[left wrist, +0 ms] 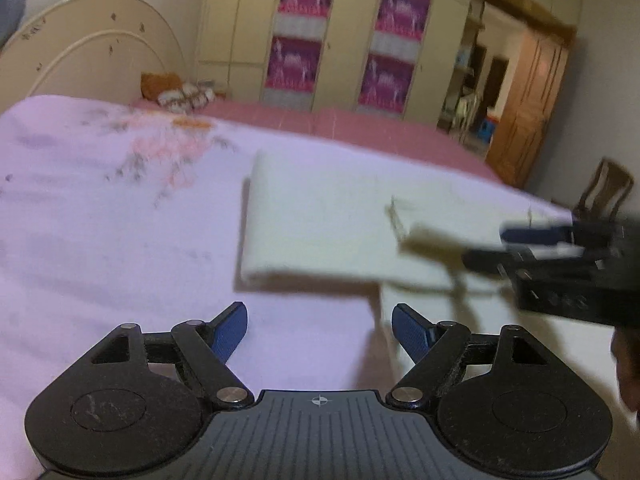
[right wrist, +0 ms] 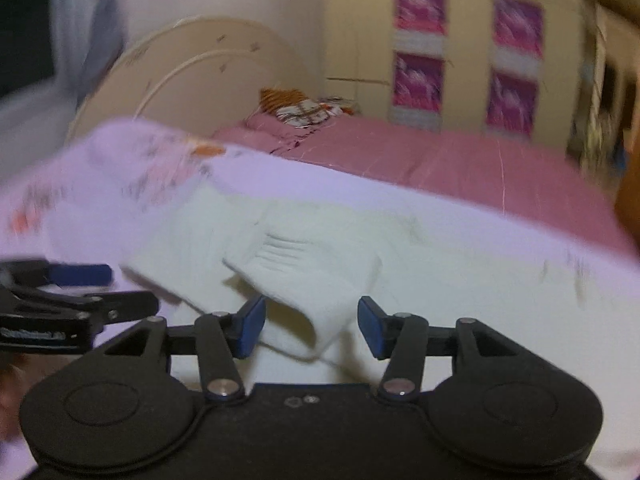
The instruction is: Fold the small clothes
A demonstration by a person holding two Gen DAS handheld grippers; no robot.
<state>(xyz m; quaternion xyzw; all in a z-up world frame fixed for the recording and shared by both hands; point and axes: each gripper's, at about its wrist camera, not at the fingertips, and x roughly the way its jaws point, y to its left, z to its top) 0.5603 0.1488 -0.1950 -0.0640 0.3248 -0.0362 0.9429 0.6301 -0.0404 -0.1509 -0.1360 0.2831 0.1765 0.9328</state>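
A small white garment (left wrist: 320, 216) lies partly folded on a lilac floral sheet (left wrist: 100, 220) spread over the bed. My left gripper (left wrist: 320, 328) hovers open just short of the garment's near left corner, with only sheet between its blue pads. My right gripper (right wrist: 312, 320) is also open; a raised fold of the white garment (right wrist: 316, 300) sits in the gap between its pads, which do not press on it. Each gripper shows in the other's view: the right gripper (left wrist: 484, 246) over the garment's right end, the left gripper (right wrist: 116, 284) at the garment's left.
The pink bed cover (left wrist: 360, 124) stretches behind the sheet, with an orange cushion and patterned cloths (left wrist: 176, 90) by the cream headboard (left wrist: 88, 48). Wardrobes with pink panels (left wrist: 300, 28) line the far wall. A wooden chair (left wrist: 604, 192) and a doorway stand at the right.
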